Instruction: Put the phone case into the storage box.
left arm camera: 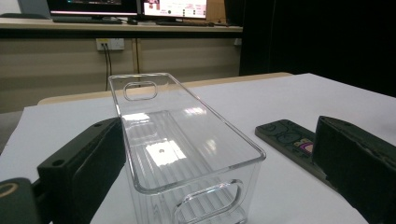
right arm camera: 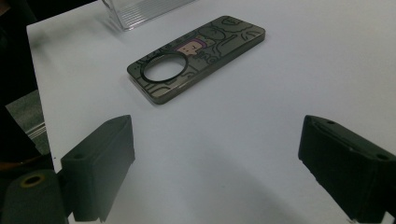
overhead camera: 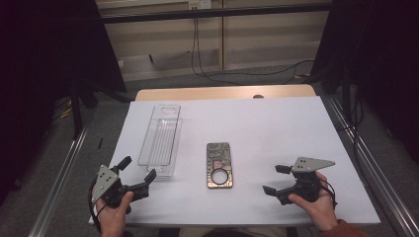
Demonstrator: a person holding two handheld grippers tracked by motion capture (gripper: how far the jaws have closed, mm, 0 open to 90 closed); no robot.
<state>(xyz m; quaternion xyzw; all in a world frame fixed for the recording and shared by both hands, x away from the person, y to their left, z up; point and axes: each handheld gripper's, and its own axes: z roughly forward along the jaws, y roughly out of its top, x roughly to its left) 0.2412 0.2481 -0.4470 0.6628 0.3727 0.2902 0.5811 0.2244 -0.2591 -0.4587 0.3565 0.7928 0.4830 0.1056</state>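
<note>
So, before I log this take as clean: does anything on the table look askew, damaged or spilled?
Nothing stands out. The clear plastic bin stands upright and empty, the phone case lies flat beside it, apart. No spill or crack shows on the white table.

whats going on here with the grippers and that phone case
A person holds a gripper in each hand over a white table. The left gripper is open at the near end of a clear plastic bin, not gripping it. The right gripper, open and empty, points toward the phone case lying flat beside the bin.
</note>
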